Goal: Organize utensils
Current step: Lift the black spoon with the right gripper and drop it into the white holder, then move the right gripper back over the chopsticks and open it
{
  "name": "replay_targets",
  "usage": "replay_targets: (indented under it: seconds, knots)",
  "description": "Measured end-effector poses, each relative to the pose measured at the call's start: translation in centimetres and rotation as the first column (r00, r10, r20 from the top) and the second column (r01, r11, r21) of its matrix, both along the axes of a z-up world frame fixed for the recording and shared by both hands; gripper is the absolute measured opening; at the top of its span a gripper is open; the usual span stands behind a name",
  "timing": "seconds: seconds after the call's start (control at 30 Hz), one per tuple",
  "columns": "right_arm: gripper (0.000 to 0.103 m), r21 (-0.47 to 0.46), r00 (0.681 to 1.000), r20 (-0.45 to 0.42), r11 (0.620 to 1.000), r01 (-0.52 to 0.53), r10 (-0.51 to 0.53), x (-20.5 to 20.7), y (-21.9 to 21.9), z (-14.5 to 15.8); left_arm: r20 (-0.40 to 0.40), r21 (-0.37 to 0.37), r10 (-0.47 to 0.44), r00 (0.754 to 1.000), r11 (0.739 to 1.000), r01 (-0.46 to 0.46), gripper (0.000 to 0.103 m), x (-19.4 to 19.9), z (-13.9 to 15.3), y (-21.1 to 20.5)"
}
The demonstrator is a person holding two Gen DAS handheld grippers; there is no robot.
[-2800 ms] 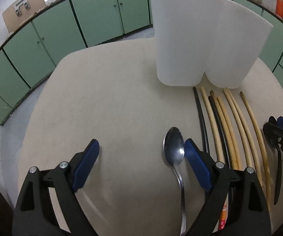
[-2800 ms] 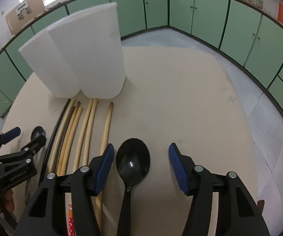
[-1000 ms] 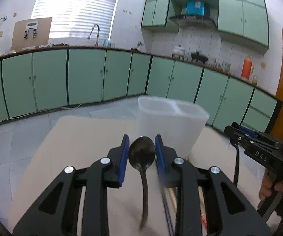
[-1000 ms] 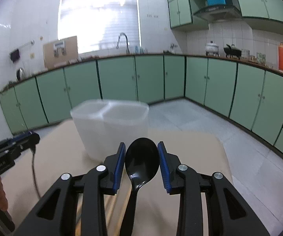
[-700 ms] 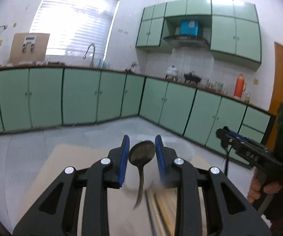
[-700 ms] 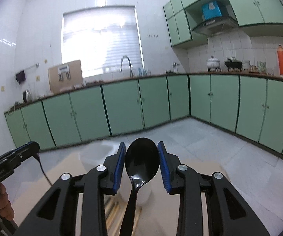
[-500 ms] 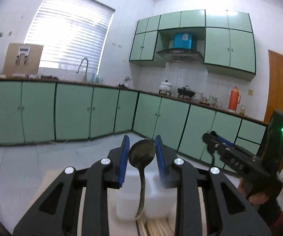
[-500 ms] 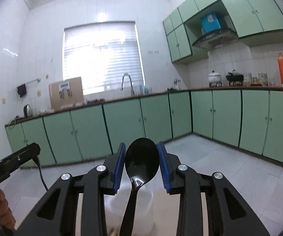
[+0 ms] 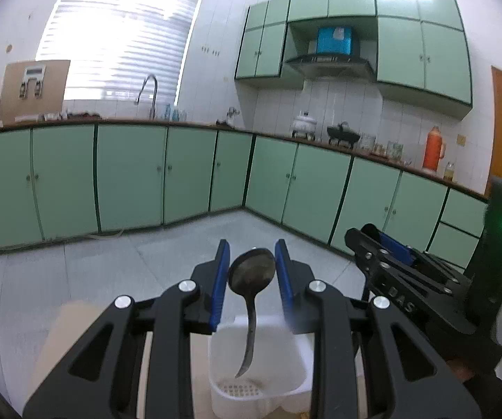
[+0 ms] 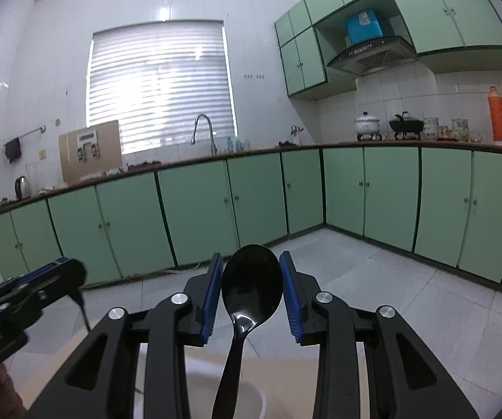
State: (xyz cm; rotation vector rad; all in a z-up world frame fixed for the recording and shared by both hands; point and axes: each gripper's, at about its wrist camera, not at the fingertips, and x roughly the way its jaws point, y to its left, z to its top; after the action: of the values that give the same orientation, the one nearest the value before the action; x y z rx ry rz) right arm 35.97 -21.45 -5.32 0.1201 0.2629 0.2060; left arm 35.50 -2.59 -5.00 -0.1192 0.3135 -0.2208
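My left gripper is shut on the bowl of a metal spoon. The spoon hangs handle down, its tip inside the top of the white two-part utensil holder below. My right gripper is shut on the bowl of a black plastic spoon, handle down over the holder's white rim. The right gripper also shows in the left wrist view, to the right of the holder. The left gripper shows in the right wrist view, at the left, with the metal spoon's handle below it.
The beige table shows only at the bottom of both views. Green cabinets and a grey tiled floor lie beyond. The chopsticks on the table are out of view.
Both grippers closed on their spoons, lifted them off the table and tilted up. The spoons now hang handle down over the white holder, the metal one with its tip inside.
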Motion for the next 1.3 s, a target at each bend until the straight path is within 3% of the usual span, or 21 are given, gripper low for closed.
replay_targets:
  seconds: [0.23,0.33,0.4,0.47,0.53,0.7,0.73,0.9,1.2,1.3]
  knots:
    - [0.034,-0.002,0.998,-0.047,0.999,-0.042,0.042,-0.8,0.0,-1.9,-0.066,0.019,0.001,0.998,1.0,0.0,0.028,0.2,-3.0,1.0]
    - [0.037,0.001,0.997,-0.058,0.999,-0.053,0.053,-1.5,-0.2,-2.2,-0.069,0.016,0.015,0.998,1.0,-0.014,0.04,-0.4,-3.2,1.6]
    - [0.039,0.01,0.997,-0.065,0.999,-0.051,0.052,-2.2,-0.8,-2.2,-0.066,0.014,0.017,0.998,1.0,-0.016,0.042,-1.1,-3.2,2.0]
    - [0.044,0.016,0.996,-0.074,0.999,-0.04,0.041,-3.3,-1.3,-2.2,-0.051,0.026,0.029,0.998,0.999,-0.028,0.051,-2.4,-3.1,2.4]
    - [0.056,0.026,0.996,-0.079,0.999,-0.034,0.036,-4.6,-1.9,-2.1,-0.035,0.035,0.041,0.999,0.999,-0.04,0.066,-4.1,-2.9,2.9]
    - [0.078,-0.019,0.987,-0.156,0.999,-0.026,0.023,-9.3,-2.3,-3.1,-0.057,0.066,0.054,0.997,0.997,-0.05,0.083,-8.5,-3.3,3.5]
    - [0.084,-0.029,0.984,-0.175,0.999,-0.025,0.02,-10.6,-2.3,-3.5,-0.075,0.075,0.056,0.996,0.996,-0.05,0.085,-9.5,-3.7,3.6]
    - [0.09,-0.055,0.957,-0.29,0.997,-0.048,0.03,-15.1,-2.1,-5.7,-0.197,0.122,0.057,0.979,0.992,-0.033,0.086,-13.7,-6.6,4.1]
    - [0.09,-0.043,0.911,-0.413,0.998,-0.038,0.016,-21.5,-2.6,-8.6,-0.356,0.184,0.059,0.933,0.983,0.008,0.087,-18.7,-10.6,4.4]
    - [0.084,-0.042,0.896,-0.444,0.998,-0.038,0.015,-23.3,-2.8,-9.4,-0.405,0.175,0.046,0.913,0.984,0.028,0.087,-19.9,-11.6,4.2]
